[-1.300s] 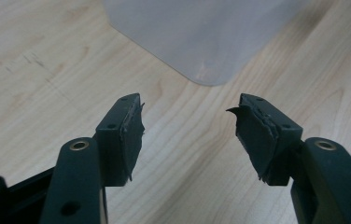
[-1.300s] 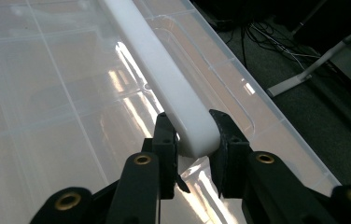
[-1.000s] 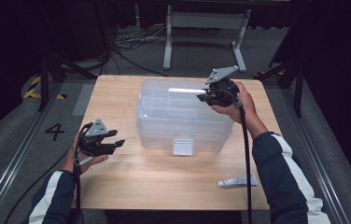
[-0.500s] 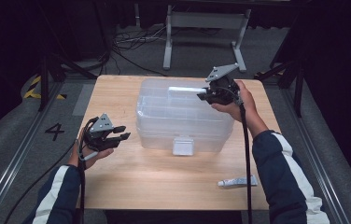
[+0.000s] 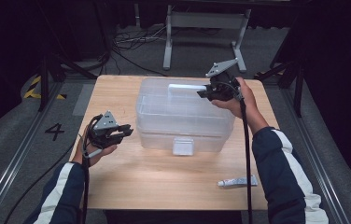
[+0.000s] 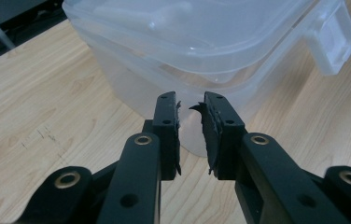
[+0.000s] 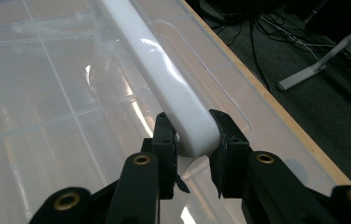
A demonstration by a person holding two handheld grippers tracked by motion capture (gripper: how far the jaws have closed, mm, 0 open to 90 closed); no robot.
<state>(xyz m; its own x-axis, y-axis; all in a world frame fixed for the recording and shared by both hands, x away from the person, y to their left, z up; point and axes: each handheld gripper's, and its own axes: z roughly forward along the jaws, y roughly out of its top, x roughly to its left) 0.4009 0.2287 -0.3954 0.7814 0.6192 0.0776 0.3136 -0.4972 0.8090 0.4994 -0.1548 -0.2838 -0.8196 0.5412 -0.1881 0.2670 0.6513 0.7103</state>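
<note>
your right tongs clamp the white handle on the clear box at the table's middle. your left tongs sit narrowly parted, empty, beside its corner.

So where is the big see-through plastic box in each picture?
High view: the clear plastic box sits mid-table, between the two grippers.
Left gripper view: it is at the top, just beyond the jaws, its latch tab at upper right.
Right gripper view: its clear lid spreads across the left and middle, with the right gripper clamped on the white handle.
Shared landmark: the wooden table under the box.
</note>
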